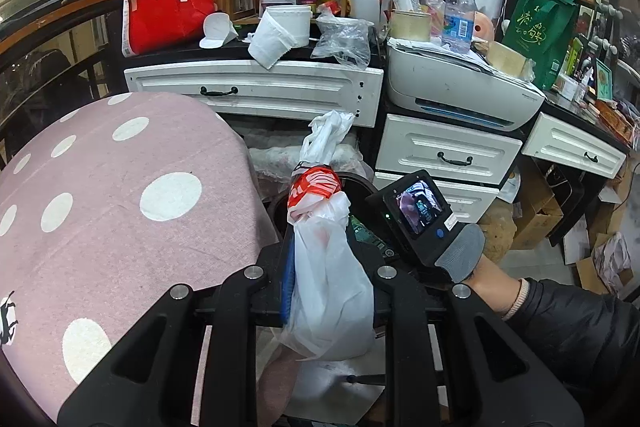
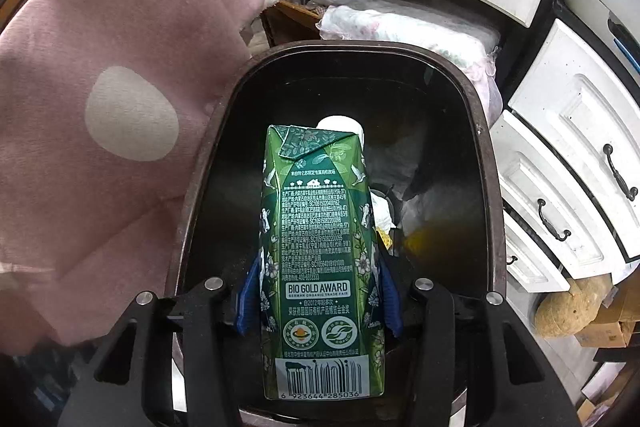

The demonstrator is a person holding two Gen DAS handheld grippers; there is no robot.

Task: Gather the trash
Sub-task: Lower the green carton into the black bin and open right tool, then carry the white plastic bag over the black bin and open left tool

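Observation:
My left gripper is shut on a bunched white and red plastic bag, whose twisted top sticks out past the fingers. In the left wrist view the other gripper with its small screen is held by a hand just right of the bag. My right gripper is shut on a green milk carton, blue pads pressing both sides. The carton points down into a dark oval trash bin. White crumpled paper and other waste lie at the bin's bottom.
A pink polka-dot cloth covers a seat left of the bin. White drawers and a printer stand behind. The counter holds white cups, a clear bag, bottles and a red bag. Cardboard boxes sit on the floor at right.

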